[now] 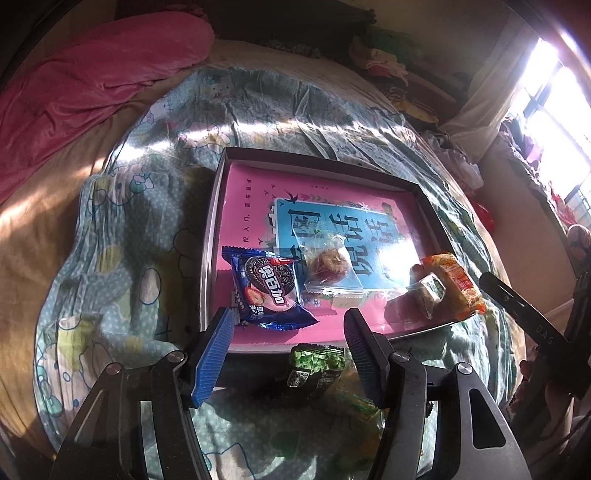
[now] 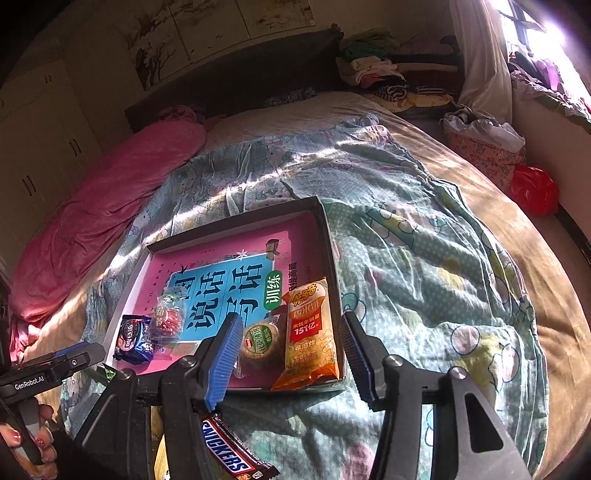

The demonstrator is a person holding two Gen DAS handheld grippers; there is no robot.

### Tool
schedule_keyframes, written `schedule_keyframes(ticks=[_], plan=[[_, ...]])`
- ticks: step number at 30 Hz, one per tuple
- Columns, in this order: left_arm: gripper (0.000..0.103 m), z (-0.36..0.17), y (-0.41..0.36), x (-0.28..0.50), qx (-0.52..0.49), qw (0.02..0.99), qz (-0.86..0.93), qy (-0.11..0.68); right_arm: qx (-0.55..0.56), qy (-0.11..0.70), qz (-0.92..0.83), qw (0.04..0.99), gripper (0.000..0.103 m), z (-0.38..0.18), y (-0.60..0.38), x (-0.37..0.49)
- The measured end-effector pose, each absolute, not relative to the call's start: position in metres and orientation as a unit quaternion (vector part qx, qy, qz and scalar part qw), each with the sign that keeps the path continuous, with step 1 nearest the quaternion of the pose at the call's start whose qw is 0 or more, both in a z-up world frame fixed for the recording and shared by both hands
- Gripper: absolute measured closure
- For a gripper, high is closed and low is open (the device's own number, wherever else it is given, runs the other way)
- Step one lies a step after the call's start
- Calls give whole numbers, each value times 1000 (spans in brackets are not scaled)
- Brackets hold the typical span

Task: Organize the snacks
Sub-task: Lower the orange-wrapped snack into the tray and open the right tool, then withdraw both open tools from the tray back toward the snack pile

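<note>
With four snacks already in the tray (image 2: pixel 330 236), both the left gripper (image 1: pixel 290 354) and right gripper (image 2: pixel 291 356) gape empty just beside its near rim, so next comes grabbing the Snickers bar (image 2: pixel 236 452).

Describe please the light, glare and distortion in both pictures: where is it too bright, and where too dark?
Left wrist view: the window is blown out white, glare washes part of the pink box floor, and the green snack packet lies in the left gripper's shadow. Right wrist view: the window is again overexposed, the wardrobe side is dim. Both views bend strongly at the edges.
</note>
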State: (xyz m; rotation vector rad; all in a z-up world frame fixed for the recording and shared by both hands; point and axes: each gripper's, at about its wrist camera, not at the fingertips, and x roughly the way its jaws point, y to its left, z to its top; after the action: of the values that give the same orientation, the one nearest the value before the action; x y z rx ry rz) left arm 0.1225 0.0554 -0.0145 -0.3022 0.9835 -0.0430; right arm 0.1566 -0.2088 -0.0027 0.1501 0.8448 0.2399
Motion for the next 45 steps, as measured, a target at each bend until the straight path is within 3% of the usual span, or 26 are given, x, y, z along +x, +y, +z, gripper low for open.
schedule_keyframes(ticks=[13, 45], plan=[[29, -1, 51, 117, -146, 874, -27, 462, 67, 390, 125, 910, 41, 18, -204, 146], [26, 12, 46, 96, -156, 875, -47, 456, 48, 384, 170, 906, 38, 36, -178, 105]])
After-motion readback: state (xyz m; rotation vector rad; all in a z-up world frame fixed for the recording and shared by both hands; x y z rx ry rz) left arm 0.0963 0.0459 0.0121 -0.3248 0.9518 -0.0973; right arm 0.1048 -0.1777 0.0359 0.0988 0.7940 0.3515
